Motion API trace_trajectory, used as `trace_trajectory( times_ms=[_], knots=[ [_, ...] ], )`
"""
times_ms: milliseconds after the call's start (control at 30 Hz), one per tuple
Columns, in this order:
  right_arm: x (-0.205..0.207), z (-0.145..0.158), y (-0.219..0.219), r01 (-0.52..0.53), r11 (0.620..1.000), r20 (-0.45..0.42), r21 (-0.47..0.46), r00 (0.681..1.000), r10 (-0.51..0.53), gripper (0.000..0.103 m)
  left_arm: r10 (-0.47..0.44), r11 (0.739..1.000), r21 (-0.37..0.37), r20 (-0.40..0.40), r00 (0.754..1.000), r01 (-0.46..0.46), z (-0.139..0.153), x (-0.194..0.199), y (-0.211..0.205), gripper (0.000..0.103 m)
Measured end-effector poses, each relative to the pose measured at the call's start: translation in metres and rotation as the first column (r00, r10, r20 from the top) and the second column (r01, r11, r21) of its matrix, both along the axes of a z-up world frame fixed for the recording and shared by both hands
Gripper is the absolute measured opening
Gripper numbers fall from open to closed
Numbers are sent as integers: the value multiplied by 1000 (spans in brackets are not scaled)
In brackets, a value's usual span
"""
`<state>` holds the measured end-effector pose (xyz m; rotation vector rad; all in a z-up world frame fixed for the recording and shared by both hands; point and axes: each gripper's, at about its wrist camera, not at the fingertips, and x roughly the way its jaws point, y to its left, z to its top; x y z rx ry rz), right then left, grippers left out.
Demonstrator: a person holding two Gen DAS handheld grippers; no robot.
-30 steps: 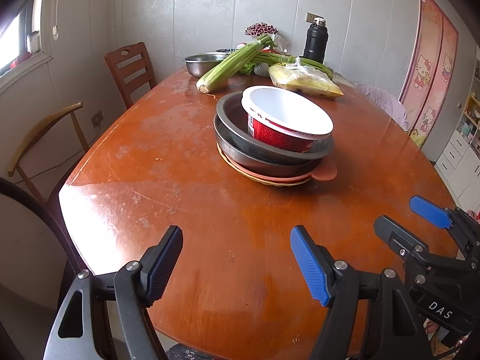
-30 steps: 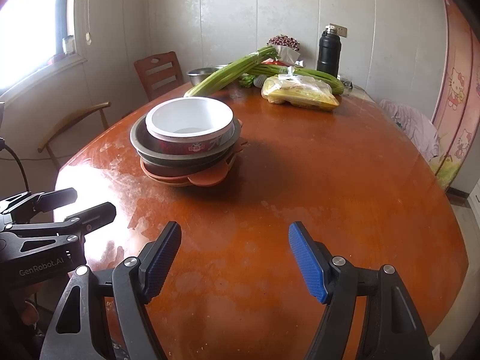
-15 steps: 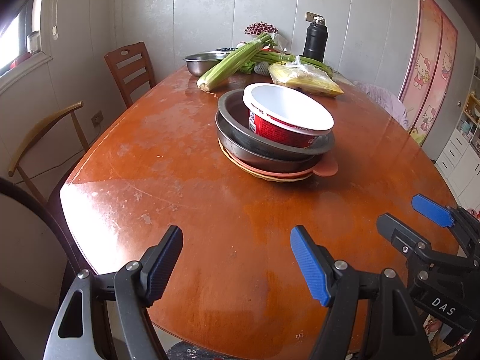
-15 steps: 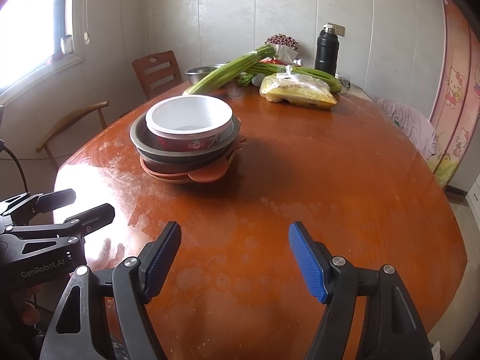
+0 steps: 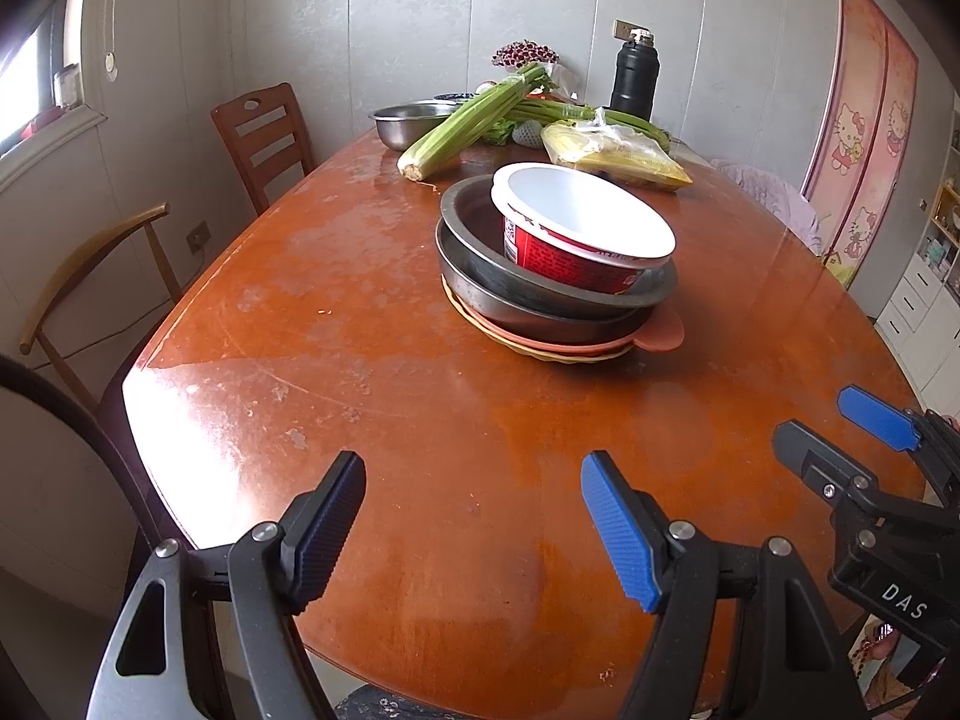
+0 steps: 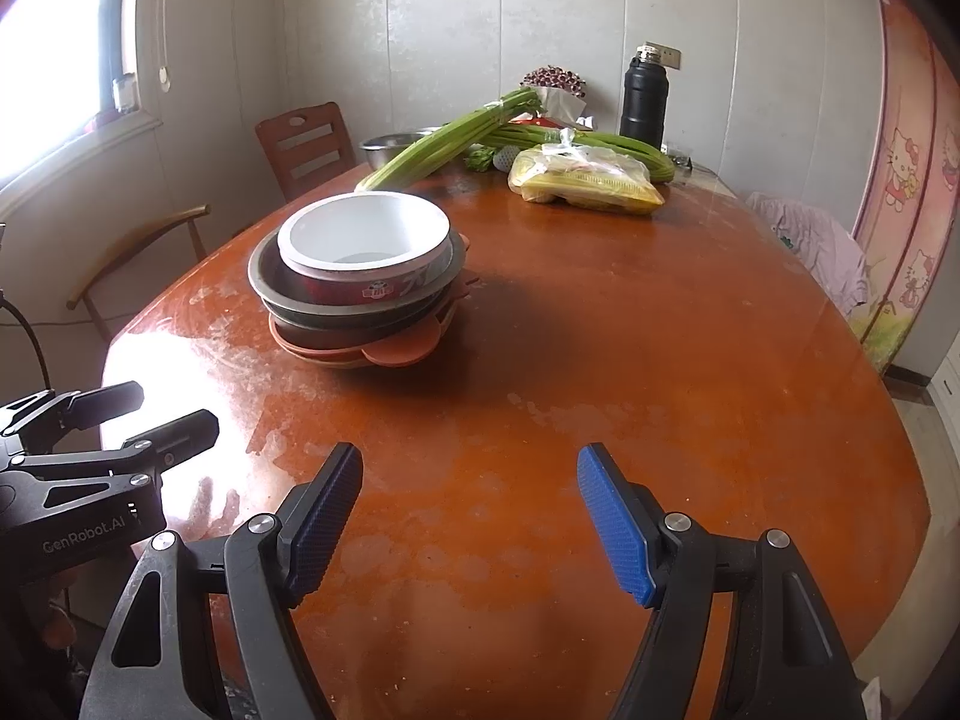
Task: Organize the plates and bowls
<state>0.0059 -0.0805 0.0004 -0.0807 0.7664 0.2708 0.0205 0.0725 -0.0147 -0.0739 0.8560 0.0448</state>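
Chairs: two wooden chairs stand at the far left, beside the table's left edge.
Left gripper: the left gripper hovers over the near edge of the table, jaws apart with nothing between them, only bare tabletop.
Stack: the task's pile sits mid-table, left of centre in the right wrist view. A white and red paper bowl sits tilted inside two nested metal pans, which rest on flat orange plates.
Steel bowl: a separate steel bowl stands at the far end, left of the vegetables, well apart from the stack.
Far clutter: celery, a bagged yellow food and a black flask crowd the far end.
Right gripper: the right gripper also hangs over the near edge, to the right of the other, jaws spread and empty.
Step in hand: by my reading the stacking is mostly done, and both tools wait clear of the pile.
Next move: probably either seat the tilted paper bowl level, gripping its rim gently since thin paper will buckle, or reach far across for the steel bowl, taking care not to nudge the stack on the way.
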Motion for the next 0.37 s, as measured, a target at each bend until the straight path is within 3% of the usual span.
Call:
trace_trajectory(
  times_ms=[367],
  knots=[
    [15,2,-17,34,999,-19,11,999,-34,75,36,999,-8,-21,999,-36,0,22,27,75]
  ],
)
